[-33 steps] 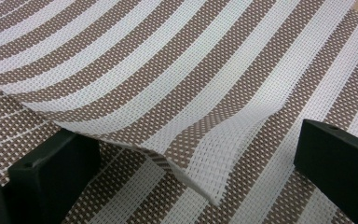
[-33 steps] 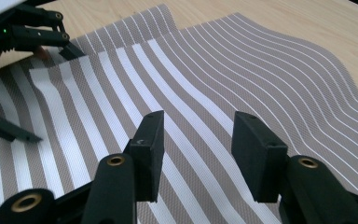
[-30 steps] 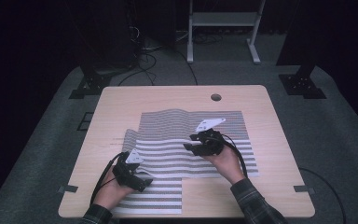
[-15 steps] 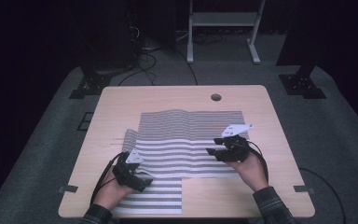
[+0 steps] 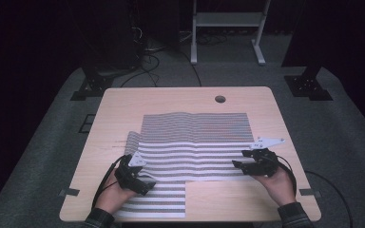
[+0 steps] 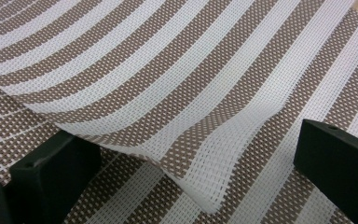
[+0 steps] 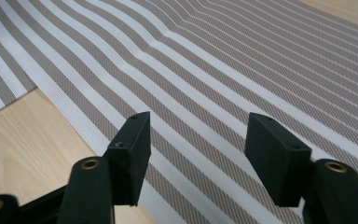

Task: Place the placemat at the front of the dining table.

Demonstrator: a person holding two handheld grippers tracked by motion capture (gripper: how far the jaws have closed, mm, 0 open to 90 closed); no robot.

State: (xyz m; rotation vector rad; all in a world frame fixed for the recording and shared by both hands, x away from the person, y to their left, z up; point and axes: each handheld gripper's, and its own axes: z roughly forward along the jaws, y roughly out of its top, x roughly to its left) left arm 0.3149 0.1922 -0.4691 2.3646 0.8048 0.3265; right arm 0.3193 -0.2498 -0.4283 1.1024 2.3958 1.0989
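Note:
A brown-and-white striped woven mat (image 5: 195,137) lies on the wooden table (image 5: 123,107), one layer folded over another. At its near left my left gripper (image 5: 135,179) rests on the lower layer. In the left gripper view my left gripper (image 6: 191,158) stands open, and a lifted corner of the mat's upper layer (image 6: 200,186) curls between the jaws without touching them. My right gripper (image 5: 241,161) hovers at the mat's near right edge. Seen in the right gripper view, my right gripper (image 7: 200,130) is open; its jaws have just been opening, with nothing between them.
Bare wood (image 5: 233,199) shows in front of the right gripper. A round cable hole (image 5: 220,99) sits near the table's far edge. Behind the table stand a metal frame (image 5: 225,23) and loose cables (image 5: 147,57) on the floor.
My right gripper has moved rightward and toward the near edge, from the mat's middle to its right side, with its jaws wider. The left gripper has stayed put.

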